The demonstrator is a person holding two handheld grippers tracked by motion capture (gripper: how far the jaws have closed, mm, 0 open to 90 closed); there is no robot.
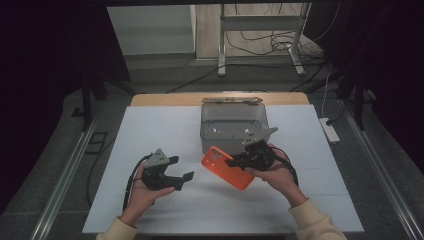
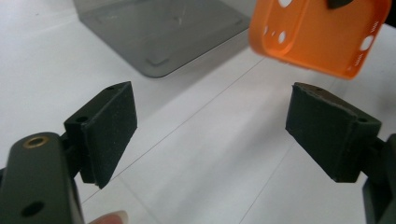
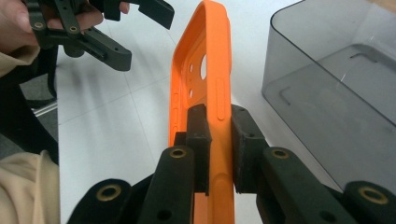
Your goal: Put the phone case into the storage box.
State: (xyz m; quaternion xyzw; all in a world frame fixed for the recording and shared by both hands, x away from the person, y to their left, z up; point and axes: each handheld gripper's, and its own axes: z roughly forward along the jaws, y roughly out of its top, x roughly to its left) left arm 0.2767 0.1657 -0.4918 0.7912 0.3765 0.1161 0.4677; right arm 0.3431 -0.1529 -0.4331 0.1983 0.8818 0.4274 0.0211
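An orange phone case [image 1: 227, 167] hangs just above the white sheet in front of a grey see-through box [image 1: 202, 125]. My right gripper [image 1: 235, 161] is shut on the case's edge. In the right gripper view the pads of the right gripper [image 3: 219, 126] pinch the rim of the case [image 3: 205, 56], which stands on edge. My left gripper [image 1: 181, 168] hovers to the left of the case, open. In the left gripper view the wide-apart jaws of the left gripper [image 2: 212, 116] have nothing between them, and the case [image 2: 322, 32] lies beyond them at the upper right.
The box [image 3: 336, 79] stands without a lid at the table's far middle, with its lid [image 1: 232, 100] behind it. A white sheet [image 1: 150, 130] covers the table. A power strip [image 1: 330, 129] lies off the right edge. Cables and a metal stand are on the floor behind.
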